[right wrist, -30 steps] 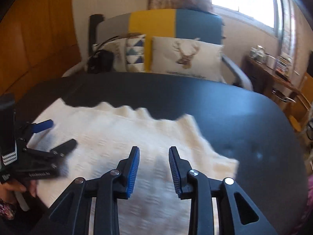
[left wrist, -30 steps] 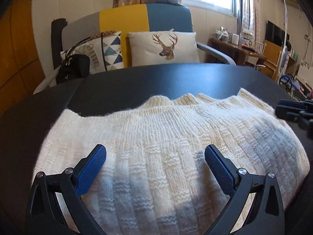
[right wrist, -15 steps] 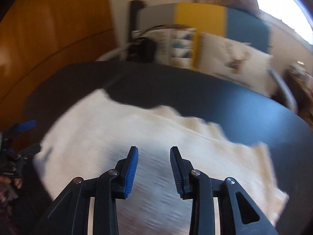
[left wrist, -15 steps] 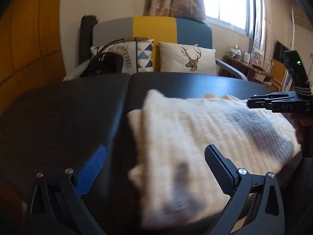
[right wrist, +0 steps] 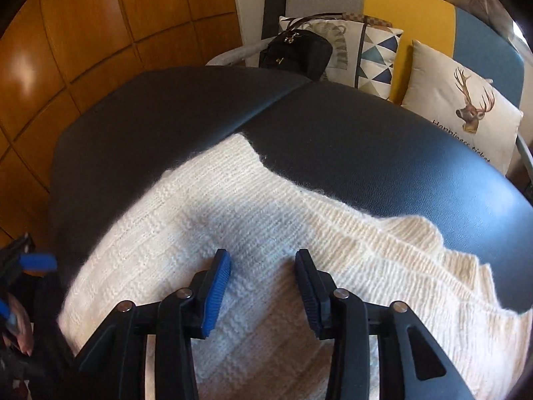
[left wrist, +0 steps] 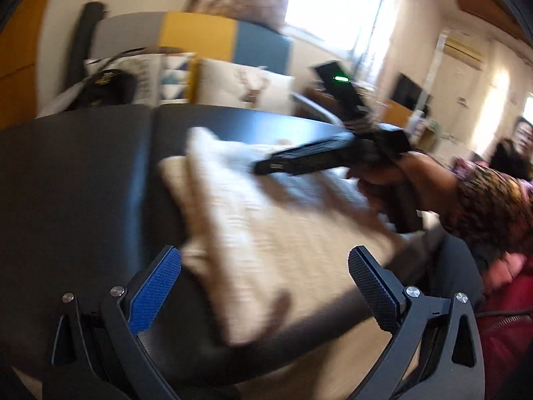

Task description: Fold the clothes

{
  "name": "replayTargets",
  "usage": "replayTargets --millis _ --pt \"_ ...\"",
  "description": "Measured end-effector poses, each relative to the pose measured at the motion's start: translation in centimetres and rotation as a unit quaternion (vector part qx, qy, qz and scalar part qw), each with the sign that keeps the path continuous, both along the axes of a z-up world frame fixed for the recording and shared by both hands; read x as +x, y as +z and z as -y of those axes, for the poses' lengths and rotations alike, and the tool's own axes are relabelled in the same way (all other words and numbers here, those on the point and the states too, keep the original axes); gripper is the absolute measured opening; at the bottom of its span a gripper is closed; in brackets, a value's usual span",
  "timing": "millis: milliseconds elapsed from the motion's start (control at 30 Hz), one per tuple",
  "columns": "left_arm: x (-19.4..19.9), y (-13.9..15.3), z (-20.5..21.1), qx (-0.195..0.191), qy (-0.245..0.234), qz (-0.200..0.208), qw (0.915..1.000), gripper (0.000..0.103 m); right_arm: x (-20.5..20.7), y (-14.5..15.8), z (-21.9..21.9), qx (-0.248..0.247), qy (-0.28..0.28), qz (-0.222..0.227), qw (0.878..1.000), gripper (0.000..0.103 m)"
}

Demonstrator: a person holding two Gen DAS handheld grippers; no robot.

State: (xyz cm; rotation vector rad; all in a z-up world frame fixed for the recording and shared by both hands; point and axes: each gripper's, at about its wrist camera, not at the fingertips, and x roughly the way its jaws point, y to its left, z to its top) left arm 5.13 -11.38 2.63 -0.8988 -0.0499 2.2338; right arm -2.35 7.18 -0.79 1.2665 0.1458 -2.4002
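A cream knitted sweater point(right wrist: 266, 233) lies folded on a black counter point(right wrist: 366, 140). The right hand-held gripper point(right wrist: 263, 283) hovers over it, jaws half apart, just opening, nothing between them. The left hand-held gripper point(left wrist: 265, 283) stands wide, narrowing slightly, empty, at the sweater's near left corner. Cushions point(right wrist: 459, 110) lie beyond.

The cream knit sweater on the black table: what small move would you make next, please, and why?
Probably lower the right gripper onto the sweater and close on a fold: its jaws, just opened further, hang empty above the knit, and the left gripper is open and empty too.
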Motion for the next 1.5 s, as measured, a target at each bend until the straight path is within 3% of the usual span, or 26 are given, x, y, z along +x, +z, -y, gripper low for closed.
replayTargets --millis 100,167,400,500,633,667,767,867,1000,1200,1500 --pt "-0.9 -1.0 -0.7 0.001 -0.021 0.028 0.9994 0.073 0.1 0.0 -0.1 0.003 0.007 0.0 1.0 0.044" --pt "-1.7 -1.7 -0.9 -0.001 -0.024 0.046 0.9987 0.069 0.0 0.1 0.0 0.011 0.013 0.001 1.0 0.044" --pt "-2.5 -1.8 0.8 0.018 0.007 0.051 0.9985 0.069 -0.5 0.2 0.0 0.019 0.02 0.007 1.0 0.045" --pt "-3.2 -2.7 0.9 0.025 -0.002 0.081 0.9964 0.069 -1.0 -0.1 -0.1 0.014 0.019 0.006 1.0 0.045" --pt "-3.0 -2.6 0.7 0.046 -0.038 0.083 0.9948 0.069 -1.1 -0.2 -0.1 0.015 0.021 0.005 1.0 0.046" --pt "-2.9 -2.5 0.4 0.044 -0.048 0.082 0.9945 0.064 -1.2 -0.2 -0.2 0.015 0.022 0.005 1.0 0.046" --pt "-2.8 -2.5 0.3 0.025 -0.051 0.081 0.9951 0.034 -1.2 -0.2 -0.1 0.018 0.023 0.005 1.0 0.046" --pt "-3.4 -3.1 0.5 0.027 -0.062 0.111 0.9915 0.029 -1.2 -0.1 0.2 0.029 0.021 -0.002 0.999 0.047" --pt "-3.4 -3.2 0.3 0.011 -0.074 0.112 0.9909 0.012 -0.9 0.7 0.9 0.041 0.016 -0.035 0.998 0.047" --pt "-2.0 -1.3 0.4 -0.001 -0.11 0.089 0.99 0.009 -1.9 -0.2 1.5 0.039 0.0 -0.016 0.999 0.048" --pt "-0.9 -2.2 0.5 0.021 -0.144 0.116 0.9825 0.008 -1.4 0.2 1.4 -0.009 -0.011 -0.031 0.999 0.05"
